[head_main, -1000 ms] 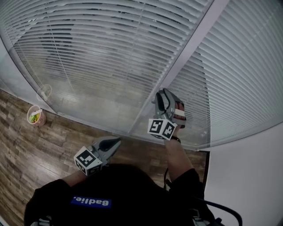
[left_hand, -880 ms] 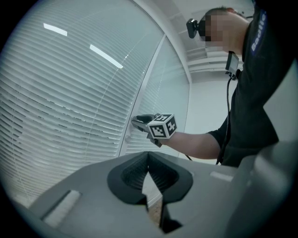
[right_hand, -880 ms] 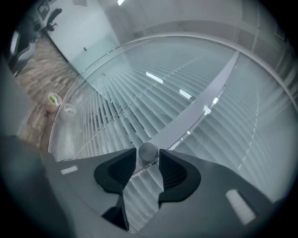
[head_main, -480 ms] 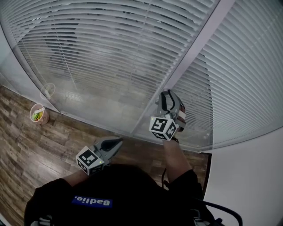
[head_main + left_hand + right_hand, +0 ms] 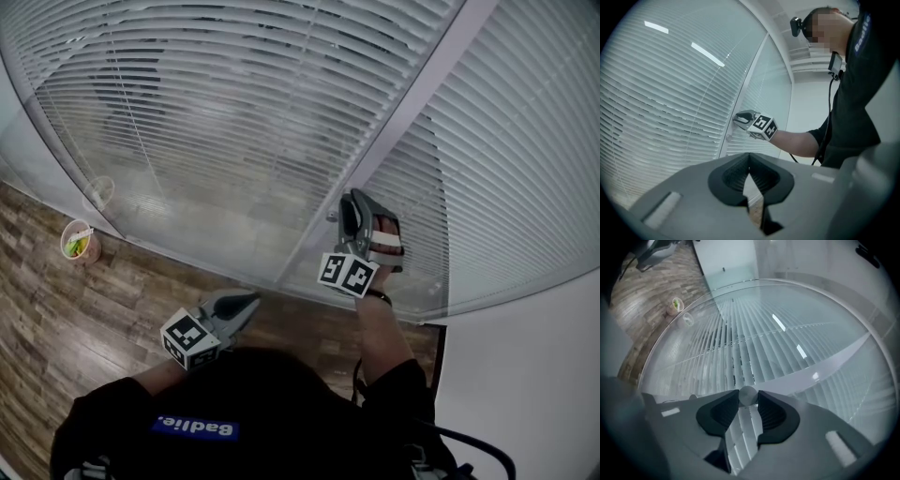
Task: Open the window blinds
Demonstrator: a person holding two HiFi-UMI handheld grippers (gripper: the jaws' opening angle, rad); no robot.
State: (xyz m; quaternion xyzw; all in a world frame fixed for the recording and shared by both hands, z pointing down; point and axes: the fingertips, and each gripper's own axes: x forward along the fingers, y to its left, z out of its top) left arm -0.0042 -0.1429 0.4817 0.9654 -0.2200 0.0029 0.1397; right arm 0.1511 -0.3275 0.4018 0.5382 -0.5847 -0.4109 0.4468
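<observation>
Right gripper [image 5: 348,199], jaws just closing, was clamped on the round knob [image 5: 747,395] at the frame [image 5: 412,94] between two window blinds [image 5: 234,94]; left gripper [image 5: 251,299] clenched empty, held low, well apart.

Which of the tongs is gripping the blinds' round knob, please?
The right tongs, raised at the window frame, whose jaws have just been closing onto the knob; the left tongs hang lower, shut, empty.

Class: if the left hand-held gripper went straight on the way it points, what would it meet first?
Probably the right hand-held gripper, whose jaws have just been closing on the blind knob. Depth is unclear, so it might instead reach the window glass.
</observation>
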